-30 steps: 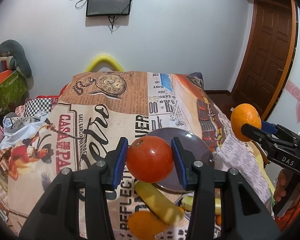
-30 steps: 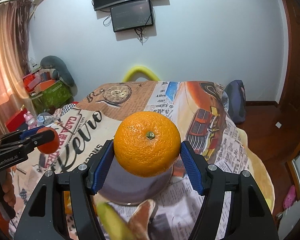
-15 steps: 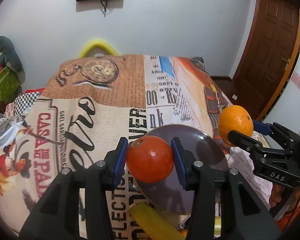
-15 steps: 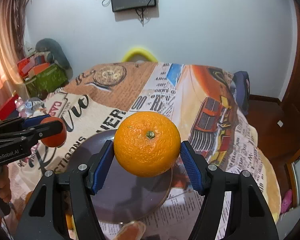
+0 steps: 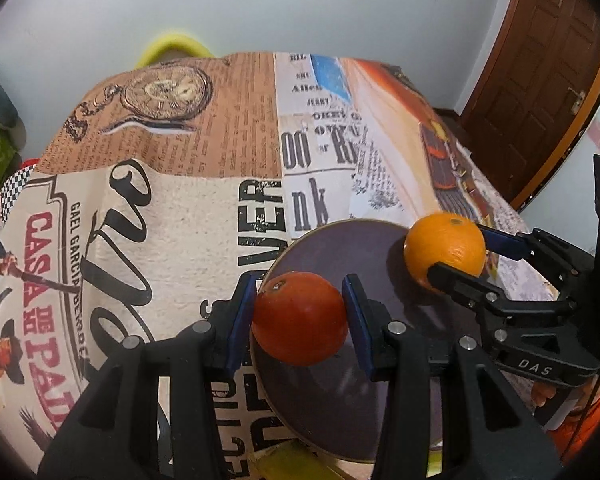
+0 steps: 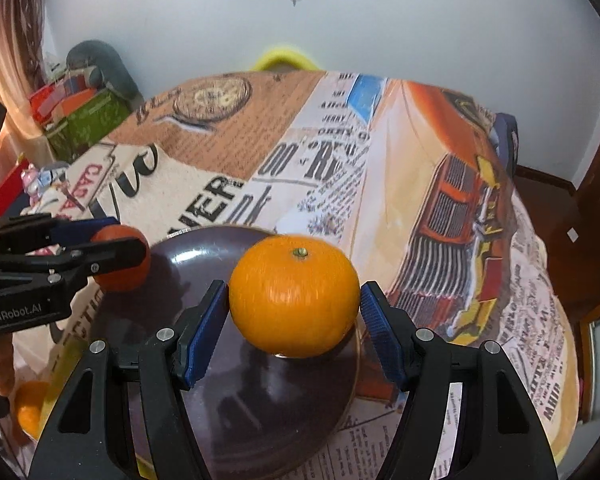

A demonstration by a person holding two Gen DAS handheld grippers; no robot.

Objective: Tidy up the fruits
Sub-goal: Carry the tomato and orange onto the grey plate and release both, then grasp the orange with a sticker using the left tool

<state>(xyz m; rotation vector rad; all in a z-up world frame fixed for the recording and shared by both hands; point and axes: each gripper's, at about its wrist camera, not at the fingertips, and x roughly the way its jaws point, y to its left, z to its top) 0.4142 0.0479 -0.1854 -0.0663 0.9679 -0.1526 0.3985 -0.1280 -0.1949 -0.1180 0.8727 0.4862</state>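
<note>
My left gripper (image 5: 299,320) is shut on a red-orange fruit (image 5: 299,318) and holds it over the left part of a dark round plate (image 5: 332,412). My right gripper (image 6: 294,320) has its blue pads close beside an orange (image 6: 294,300), which sits low over or on the plate (image 6: 228,412); a thin gap shows at each pad. The right gripper with the orange (image 5: 444,254) also shows in the left wrist view, at the plate's right edge. The left gripper with its fruit (image 6: 120,258) shows at the left of the right wrist view.
The plate lies on a bed covered by a printed newspaper-pattern cloth (image 5: 172,208). Another orange (image 6: 30,406) and a yellow fruit (image 5: 288,466) lie near the plate's front. A brown door (image 5: 540,80) stands at the right, boxes and toys (image 6: 80,108) at the left.
Both grippers have come down and forward over the plate. The orange has dropped from high in the air to the plate's surface. The red-orange fruit now hangs over the plate's left part.
</note>
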